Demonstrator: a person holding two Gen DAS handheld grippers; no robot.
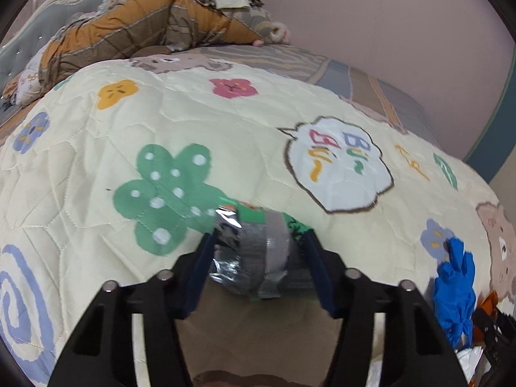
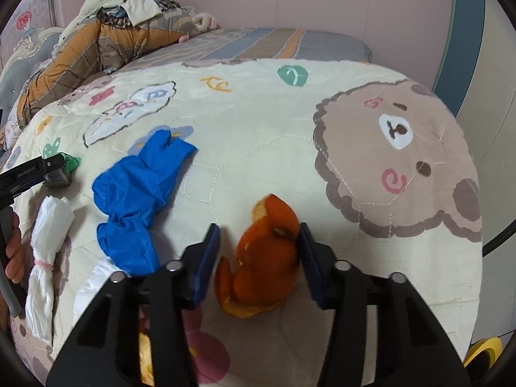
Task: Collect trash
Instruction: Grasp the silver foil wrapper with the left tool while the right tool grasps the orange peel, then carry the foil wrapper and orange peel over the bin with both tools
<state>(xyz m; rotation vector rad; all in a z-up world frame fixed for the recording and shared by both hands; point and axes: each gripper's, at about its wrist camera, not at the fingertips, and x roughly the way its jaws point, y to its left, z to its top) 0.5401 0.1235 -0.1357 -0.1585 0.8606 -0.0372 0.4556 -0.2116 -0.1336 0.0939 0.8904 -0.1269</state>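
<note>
Crumpled silver-and-green snack wrapper (image 1: 258,251) lying on the quilt, between two blue pads. Curled orange peel (image 2: 267,258), pith partly showing, beside a crumpled blue glove (image 2: 142,196). Further left, twisted white tissue (image 2: 48,254) tied with a pink band.

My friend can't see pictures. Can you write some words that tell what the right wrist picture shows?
Orange peel lies between the right gripper's blue jaws on a cream cartoon bear quilt. A blue glove and a tied white tissue bundle lie to its left.
</note>
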